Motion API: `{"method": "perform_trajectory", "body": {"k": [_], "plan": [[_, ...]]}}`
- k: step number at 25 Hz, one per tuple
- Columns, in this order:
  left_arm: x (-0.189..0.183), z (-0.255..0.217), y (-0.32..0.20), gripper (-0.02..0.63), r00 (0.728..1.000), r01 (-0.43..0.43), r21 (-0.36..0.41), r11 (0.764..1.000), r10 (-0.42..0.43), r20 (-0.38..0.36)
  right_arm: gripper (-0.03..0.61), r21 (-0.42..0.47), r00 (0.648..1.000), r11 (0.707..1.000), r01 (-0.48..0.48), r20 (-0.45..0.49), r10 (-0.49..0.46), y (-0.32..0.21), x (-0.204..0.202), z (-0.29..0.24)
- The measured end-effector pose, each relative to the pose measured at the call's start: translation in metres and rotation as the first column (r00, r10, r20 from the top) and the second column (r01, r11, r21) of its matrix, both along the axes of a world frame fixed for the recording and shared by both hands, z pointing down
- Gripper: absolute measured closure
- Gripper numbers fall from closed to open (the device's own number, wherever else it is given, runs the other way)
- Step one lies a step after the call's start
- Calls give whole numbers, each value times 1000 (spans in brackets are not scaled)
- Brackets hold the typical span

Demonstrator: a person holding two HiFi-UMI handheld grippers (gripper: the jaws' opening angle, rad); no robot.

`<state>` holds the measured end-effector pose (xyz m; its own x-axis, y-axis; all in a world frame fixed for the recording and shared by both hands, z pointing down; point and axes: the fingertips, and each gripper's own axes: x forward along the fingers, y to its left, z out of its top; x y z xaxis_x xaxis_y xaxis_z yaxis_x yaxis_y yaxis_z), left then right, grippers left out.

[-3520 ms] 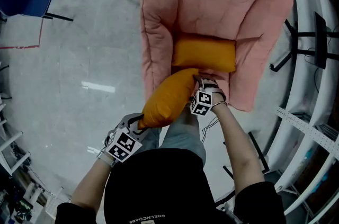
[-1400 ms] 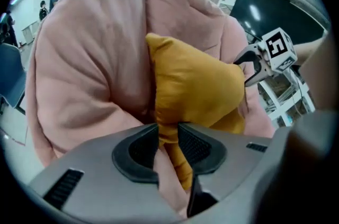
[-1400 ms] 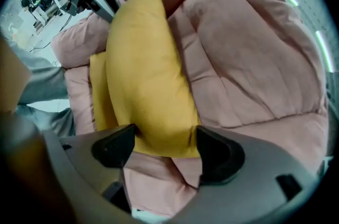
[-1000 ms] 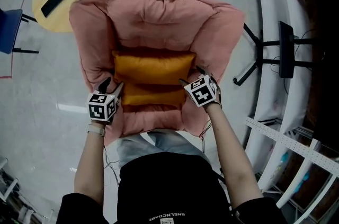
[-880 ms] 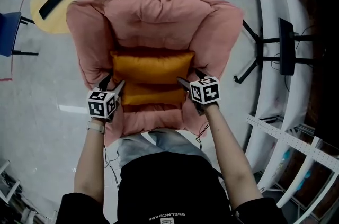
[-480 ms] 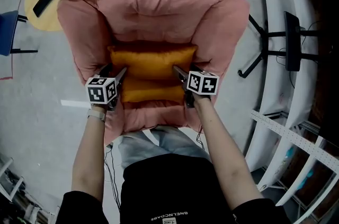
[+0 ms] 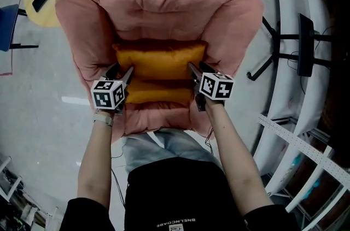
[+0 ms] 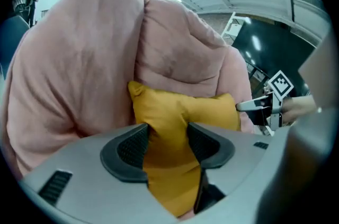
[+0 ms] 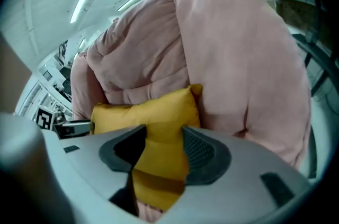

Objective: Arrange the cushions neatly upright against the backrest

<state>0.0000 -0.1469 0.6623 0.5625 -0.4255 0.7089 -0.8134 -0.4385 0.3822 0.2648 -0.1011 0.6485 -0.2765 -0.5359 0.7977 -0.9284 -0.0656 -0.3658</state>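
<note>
left gripper [image 8: 167, 141]: jaws closing, pads pinching the left end of the front cushion [image 7: 158, 92].
right gripper [image 9: 163, 146]: jaws closing too, with the right end of that cushion between the pads.
front cushion: on the seat, touching the rear cushion [image 7: 159, 60] and sitting lower.
rear cushion: upright against the backrest [image 7: 164, 6] of the pink armchair [image 7: 82, 33].
step, my reading: stand the front one up against the rear one.
how: lift both ends level, tip the top edge back, keep it centred, and release only once it leans unaided.
risk: the soft filling sags and a shallow pinch may slip.
</note>
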Motion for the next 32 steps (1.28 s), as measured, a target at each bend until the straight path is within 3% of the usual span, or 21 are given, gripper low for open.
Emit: {"method": "perform_trajectory", "body": {"k": [3, 11, 13, 17, 20, 22, 24, 25, 30, 32], "plan": [[0, 14, -2, 371, 999, -16, -7, 1000, 16, 33, 351, -9, 1000, 1000, 1, -21, -1, 2, -5, 13], [-3, 18, -3, 363, 998, -61, -43, 997, 62, 32, 345, 20, 1000, 1000, 7, -6, -7, 3, -6, 16], [-7, 12, 3, 359, 997, -76, -49, 996, 77, 22, 347, 34, 999, 999, -22, 47, 21, 8, -7, 8], [-6, -14, 23, 361, 987, -161, -16, 987, 160, -17, 449, 164, 966, 978, -127, 244, 84, 15, -26, -35], [0, -53, 39, 416, 970, -227, 82, 970, 233, -72, 559, 288, 923, 940, -183, 379, 64, 21, -55, -79], [3, -84, 52, 472, 957, -258, 158, 953, 275, -97, 568, 369, 909, 908, -199, 416, 30, 28, -74, -110], [1, -116, 62, 568, 947, -263, 213, 941, 294, -128, 569, 431, 917, 882, -192, 400, 4, 35, -94, -136], [-2, -132, 67, 586, 943, -258, 233, 937, 297, -151, 569, 460, 927, 871, -175, 374, -11, 39, -104, -147], [-28, -198, 89, 600, 914, -242, 323, 915, 326, -240, 571, 567, 974, 823, -37, 205, -98, 61, -165, -197], [-39, -220, 99, 600, 902, -266, 377, 887, 367, -227, 571, 597, 983, 802, -1, 146, -108, 71, -185, -217]]}}
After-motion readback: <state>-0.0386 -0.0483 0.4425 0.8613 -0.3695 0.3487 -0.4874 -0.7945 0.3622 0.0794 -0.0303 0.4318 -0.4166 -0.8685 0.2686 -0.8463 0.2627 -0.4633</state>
